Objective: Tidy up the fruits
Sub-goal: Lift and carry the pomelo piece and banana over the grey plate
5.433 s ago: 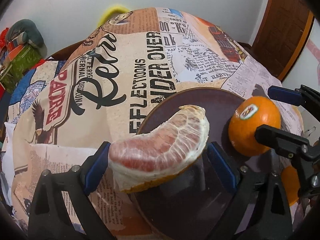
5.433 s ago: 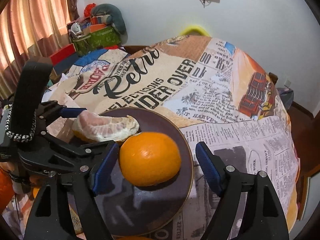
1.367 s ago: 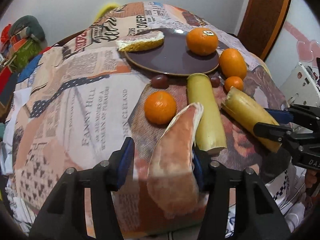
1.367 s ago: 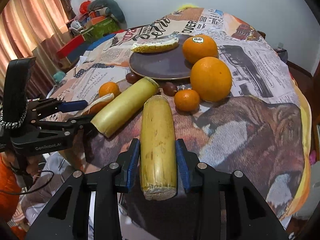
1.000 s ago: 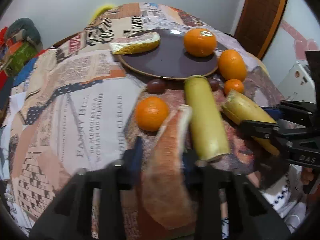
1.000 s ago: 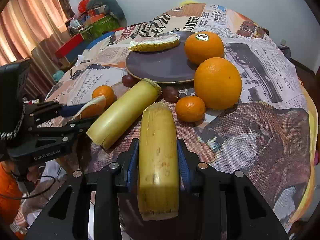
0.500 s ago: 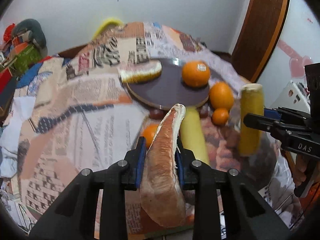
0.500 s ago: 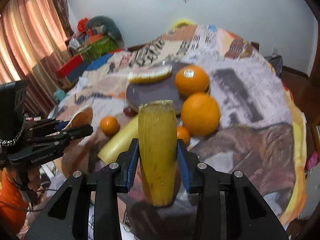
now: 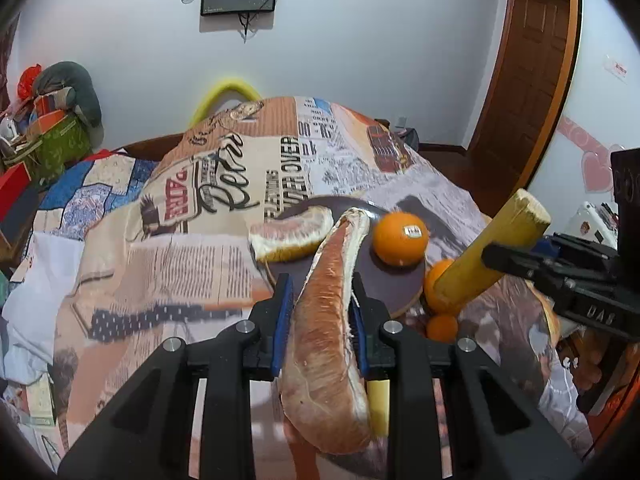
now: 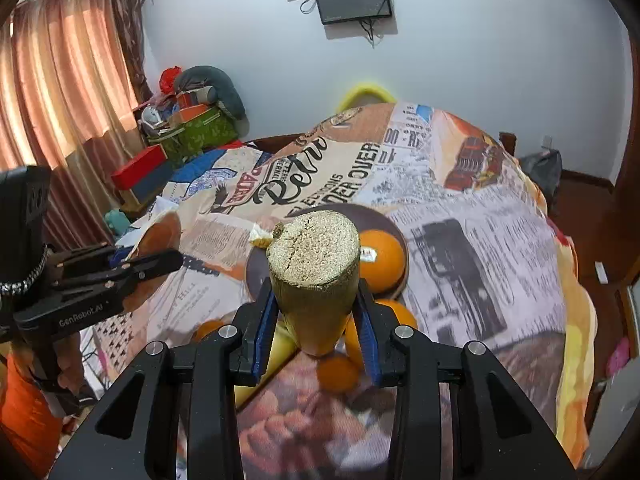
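Both tongs rose: left (image 9: 318, 320) (pomelo wedge (image 9: 326, 340)), right (image 10: 316, 320) sugarcane (image 10: 316, 280).

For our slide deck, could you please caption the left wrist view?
Left gripper grips a pomelo wedge above the brown plate; right gripper lifts a sugarcane piece.

On the plate (image 9: 400, 286): pomelo wedge (image 9: 290, 236) at left, stickered orange (image 9: 400, 238) at right. Near its right rim, on the tablecloth (image 9: 168, 264): two more oranges (image 9: 438, 286), smaller one (image 9: 442, 327) nearest.
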A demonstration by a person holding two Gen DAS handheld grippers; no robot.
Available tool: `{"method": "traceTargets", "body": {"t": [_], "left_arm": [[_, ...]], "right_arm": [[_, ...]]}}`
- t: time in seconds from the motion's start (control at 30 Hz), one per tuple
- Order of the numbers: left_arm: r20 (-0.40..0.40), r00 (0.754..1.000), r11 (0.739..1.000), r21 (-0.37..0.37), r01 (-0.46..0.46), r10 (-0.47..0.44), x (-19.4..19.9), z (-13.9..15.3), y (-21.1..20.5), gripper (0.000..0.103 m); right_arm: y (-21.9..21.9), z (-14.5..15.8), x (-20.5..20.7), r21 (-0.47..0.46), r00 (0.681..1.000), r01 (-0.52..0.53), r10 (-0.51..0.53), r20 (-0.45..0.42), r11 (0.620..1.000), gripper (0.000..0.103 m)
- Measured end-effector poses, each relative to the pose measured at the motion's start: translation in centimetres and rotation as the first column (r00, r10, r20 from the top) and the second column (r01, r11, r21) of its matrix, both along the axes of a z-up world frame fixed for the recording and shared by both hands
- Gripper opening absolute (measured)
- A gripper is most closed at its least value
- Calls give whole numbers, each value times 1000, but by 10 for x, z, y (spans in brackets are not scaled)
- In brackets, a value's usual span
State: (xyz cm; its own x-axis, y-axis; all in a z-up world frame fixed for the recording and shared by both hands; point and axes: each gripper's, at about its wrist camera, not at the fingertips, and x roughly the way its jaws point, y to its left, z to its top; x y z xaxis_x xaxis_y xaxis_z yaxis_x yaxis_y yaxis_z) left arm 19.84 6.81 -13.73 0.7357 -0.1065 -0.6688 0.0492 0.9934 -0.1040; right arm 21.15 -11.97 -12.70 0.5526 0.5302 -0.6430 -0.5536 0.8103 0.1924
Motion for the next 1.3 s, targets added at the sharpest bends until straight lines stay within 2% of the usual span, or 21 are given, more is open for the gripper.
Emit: {"method": "traceTargets", "body": {"t": [0.17, 0.4, 0.47, 0.63, 0.73, 0.8, 0.97, 1.03, 1.2, 1.3], "left_arm": [[9, 1000, 1000, -7, -3, 3, 21, -2, 3, 26], [27, 1000, 1000, -26, 10, -9, 45, -6, 6, 11], [15, 1000, 1000, -17, 10, -9, 55, -11, 7, 8], [-32, 999, 999, -36, -21, 20, 67, -25, 23, 8], [-55, 997, 998, -29, -59, 58, 67, -32, 43, 15], [-77, 994, 997, -16, -79, 78, 67, -39, 54, 32], [-210, 975, 996, -49, -81, 69, 68, -70, 70, 50], [-239, 969, 996, -54, -69, 55, 66, -80, 68, 51], [-278, 959, 998, -4, -60, 56, 66, -100, 59, 51], [-259, 964, 998, 2, -62, 61, 67, -102, 58, 51]], "right_arm": [[12, -10, 18, -11, 1000, -17, 17, -23, 1000, 34], [32, -31, 40, -44, 996, -69, 67, -58, 997, 34], [38, -38, 48, -50, 995, -78, 74, -71, 996, 34], [46, -48, 60, -57, 992, -95, 89, -90, 994, 34], [46, -47, 61, -53, 992, -102, 98, -81, 993, 34], [47, -47, 64, -51, 992, -105, 100, -80, 993, 34], [50, -46, 68, -43, 992, -107, 103, -75, 993, 34], [51, -46, 71, -40, 992, -106, 103, -74, 994, 34], [55, -46, 80, -35, 992, -104, 101, -80, 994, 34], [57, -46, 83, -38, 991, -107, 103, -79, 994, 34]]}}
